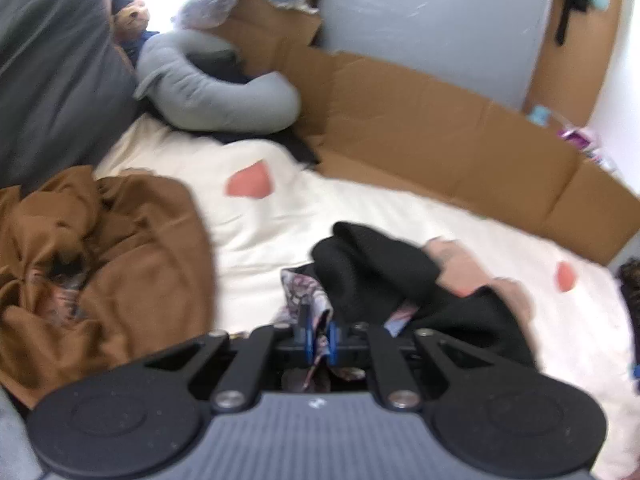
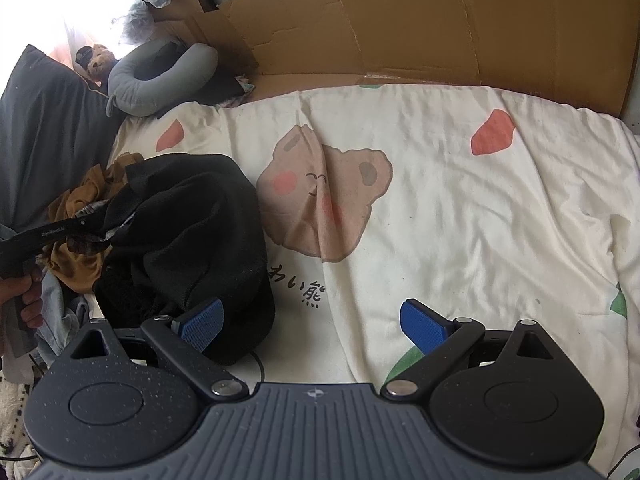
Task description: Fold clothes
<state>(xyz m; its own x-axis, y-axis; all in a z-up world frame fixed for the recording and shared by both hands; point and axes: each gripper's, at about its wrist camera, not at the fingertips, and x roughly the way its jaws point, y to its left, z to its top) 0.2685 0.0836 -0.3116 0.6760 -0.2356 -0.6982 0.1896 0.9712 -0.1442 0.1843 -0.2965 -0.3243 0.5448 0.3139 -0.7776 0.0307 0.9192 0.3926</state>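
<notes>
The black garment (image 2: 188, 248) lies in a heap on the quilt (image 2: 460, 216), ahead of and partly behind the left finger of the right gripper (image 2: 312, 326). Its heap runs roughly from near to far along that finger's line; a clear long axis cannot be told from the bunched cloth. One upper edge, showing a patterned lining (image 1: 308, 300), is pinched between the blue pads (image 1: 332, 340) of the left gripper (image 1: 318, 340), whose jaws are closed down to the thickness of the cloth. In the left wrist view the garment trails ahead and to the right of those fingertips. In the right wrist view the left gripper's fingers enter from the left edge and lift that edge above the heap; a hand (image 2: 28, 300) holds its grip. The right gripper's jaws stand wide apart and hold nothing; its left pad (image 2: 200, 326) overlaps the near edge of the heap, though contact cannot be told, and its right pad (image 2: 422, 326) is over bare quilt. Ahead and right of the right gripper's fingers the quilt is open up to the cardboard (image 2: 440, 24) wall at the far edge. A brown garment (image 1: 104, 264) is bunched left of the left gripper's fingers. A grey curved pillow (image 1: 212, 88) and a dark cushion (image 1: 56, 64) lie far ahead and left.
</notes>
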